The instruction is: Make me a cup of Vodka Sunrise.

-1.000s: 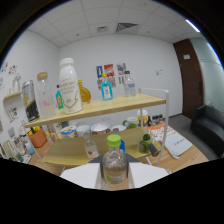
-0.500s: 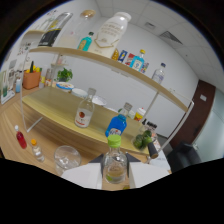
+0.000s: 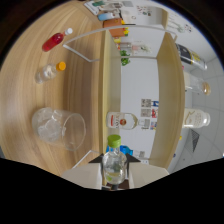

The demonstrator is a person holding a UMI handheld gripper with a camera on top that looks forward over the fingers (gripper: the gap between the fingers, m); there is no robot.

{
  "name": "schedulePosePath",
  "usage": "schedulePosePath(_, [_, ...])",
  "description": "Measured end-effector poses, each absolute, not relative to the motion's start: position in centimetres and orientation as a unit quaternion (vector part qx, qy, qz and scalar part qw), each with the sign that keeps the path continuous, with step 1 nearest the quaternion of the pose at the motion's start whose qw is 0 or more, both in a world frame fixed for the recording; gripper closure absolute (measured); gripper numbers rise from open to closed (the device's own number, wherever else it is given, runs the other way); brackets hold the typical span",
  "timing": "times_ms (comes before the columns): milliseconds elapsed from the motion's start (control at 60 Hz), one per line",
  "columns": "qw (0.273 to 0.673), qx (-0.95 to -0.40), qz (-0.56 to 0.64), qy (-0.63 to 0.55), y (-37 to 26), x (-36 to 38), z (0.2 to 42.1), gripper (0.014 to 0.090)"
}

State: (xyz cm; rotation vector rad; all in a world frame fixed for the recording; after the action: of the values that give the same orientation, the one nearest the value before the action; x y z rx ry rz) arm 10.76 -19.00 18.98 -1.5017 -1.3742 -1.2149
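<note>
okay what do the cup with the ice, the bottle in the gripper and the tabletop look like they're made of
Cup: clear glass or plastic; ice shows through.
Bottle held in the gripper: clear, glossy, glass or plastic, with an opaque green cap, probably plastic.
Tabletop: light wood or laminate, visible grain.

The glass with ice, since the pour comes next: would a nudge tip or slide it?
The glass looks wide and low, so it probably slides on the smooth wooden table rather than tipping. The ice adds some weight. It looks clear and thin, likely breakable. The tool grips a small green-capped bottle.

Bright even indoor light; soft blur throughout; strong fisheye warp; black vignette around edges
</note>
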Motion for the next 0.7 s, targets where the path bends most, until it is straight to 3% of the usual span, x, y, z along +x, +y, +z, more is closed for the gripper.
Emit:
schedulePosePath(200, [0.295, -0.477, -0.542, -0.626, -18.49, 9.78, 18.89, 0.0691])
schedulePosePath(383, [0.250, -0.441, -0.566, -0.651, -18.32, 9.93, 18.69, 0.0691])
schedulePosePath(567, [0.259, -0.465, -0.552, -0.641, -18.47, 10.03, 18.14, 0.0691])
schedulePosePath(700, [0.313, -0.516, -0.525, -0.600, -18.58, 10.04, 18.67, 0.0690])
